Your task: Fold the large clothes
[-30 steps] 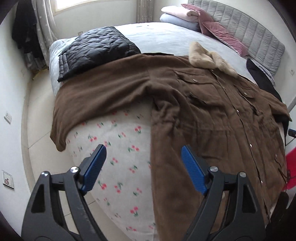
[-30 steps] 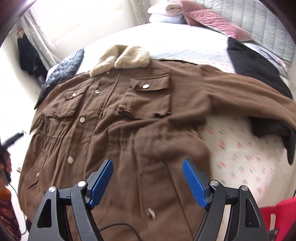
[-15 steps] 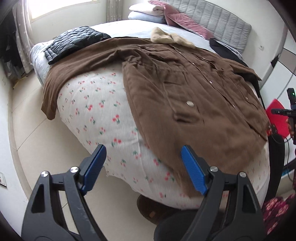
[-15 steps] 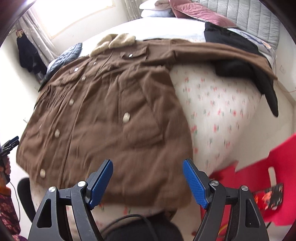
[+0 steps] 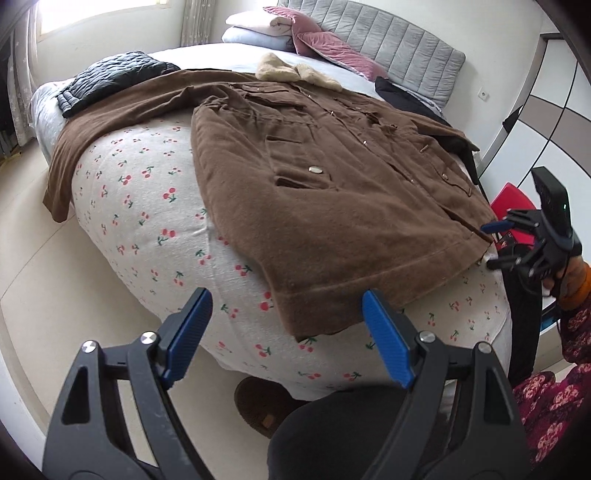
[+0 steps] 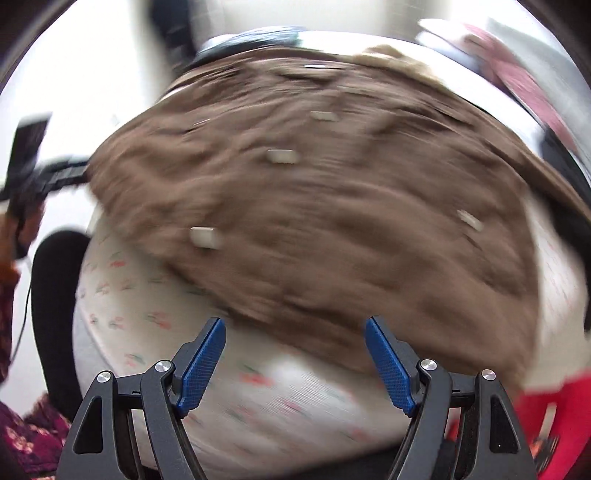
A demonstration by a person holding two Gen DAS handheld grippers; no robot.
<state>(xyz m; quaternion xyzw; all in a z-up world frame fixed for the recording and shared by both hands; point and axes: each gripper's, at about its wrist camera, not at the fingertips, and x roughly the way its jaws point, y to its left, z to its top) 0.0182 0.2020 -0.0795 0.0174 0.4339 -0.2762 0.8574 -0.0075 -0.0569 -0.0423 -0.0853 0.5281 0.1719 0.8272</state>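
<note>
A large brown coat (image 5: 325, 177) with a beige fur collar (image 5: 295, 72) lies face up and spread out on the cherry-print bed (image 5: 147, 206). One sleeve stretches to the left, and the hem hangs at the near edge. My left gripper (image 5: 286, 306) is open and empty, just short of the hem's near corner. At the hem's right corner my right gripper (image 5: 493, 245) is held in a hand. The right wrist view is blurred. It shows the coat (image 6: 314, 206) filling the frame and my right gripper (image 6: 293, 328) open, with nothing between its blue pads.
A black quilted jacket (image 5: 114, 79) lies at the bed's far left, and pillows (image 5: 266, 31) sit by the grey headboard (image 5: 388, 55). A black garment (image 5: 410, 99) lies to the coat's right. A red chair (image 5: 513, 203) and a brown slipper (image 5: 266, 410) are on the floor.
Both grippers have drawn back from over the coat to the bed's near edge, by the hem. The right wrist view has swung round and blurred. Both sets of jaws stay equally wide.
</note>
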